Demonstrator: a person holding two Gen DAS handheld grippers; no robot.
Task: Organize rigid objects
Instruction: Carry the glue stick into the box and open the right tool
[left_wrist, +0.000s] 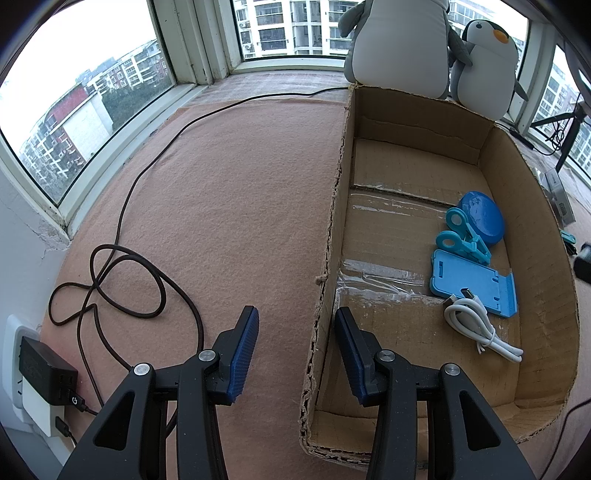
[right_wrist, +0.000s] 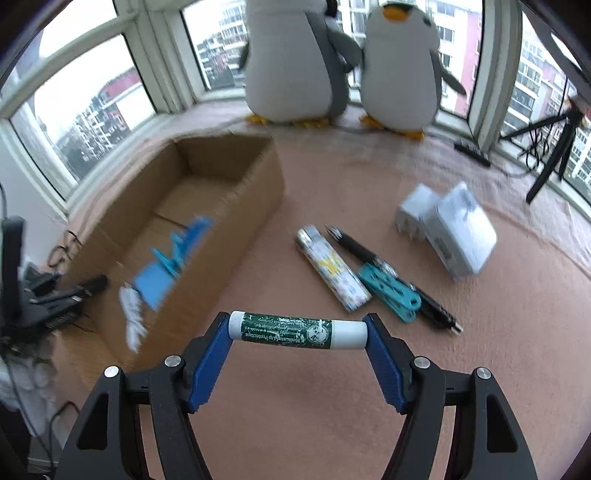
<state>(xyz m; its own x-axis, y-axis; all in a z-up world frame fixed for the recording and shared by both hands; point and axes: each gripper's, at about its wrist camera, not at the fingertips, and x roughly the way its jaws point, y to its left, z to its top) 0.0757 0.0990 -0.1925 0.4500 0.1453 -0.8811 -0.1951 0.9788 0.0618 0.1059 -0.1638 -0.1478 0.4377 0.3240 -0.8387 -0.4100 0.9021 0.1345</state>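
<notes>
While the right tongs (right_wrist: 297, 332) clamp the green lip balm tube (right_wrist: 295, 329) end to end above the pink mat (right_wrist: 332, 406), the left tongs (left_wrist: 295, 350) straddle the cardboard box (left_wrist: 532, 229) wall — narrowed, pads touching nothing

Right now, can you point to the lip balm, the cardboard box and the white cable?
lip balm (right_wrist: 291, 329): right wrist view, middle of its green label.
cardboard box (left_wrist: 421, 110): left wrist view, inside of far wall.
white cable (left_wrist: 476, 323): left wrist view, its coiled middle.

Phone stand (left_wrist: 472, 282), clips (left_wrist: 463, 236) and cable (left_wrist: 480, 326) lie in the box (left_wrist: 535, 229); pens (right_wrist: 369, 258) lie right of it
</notes>
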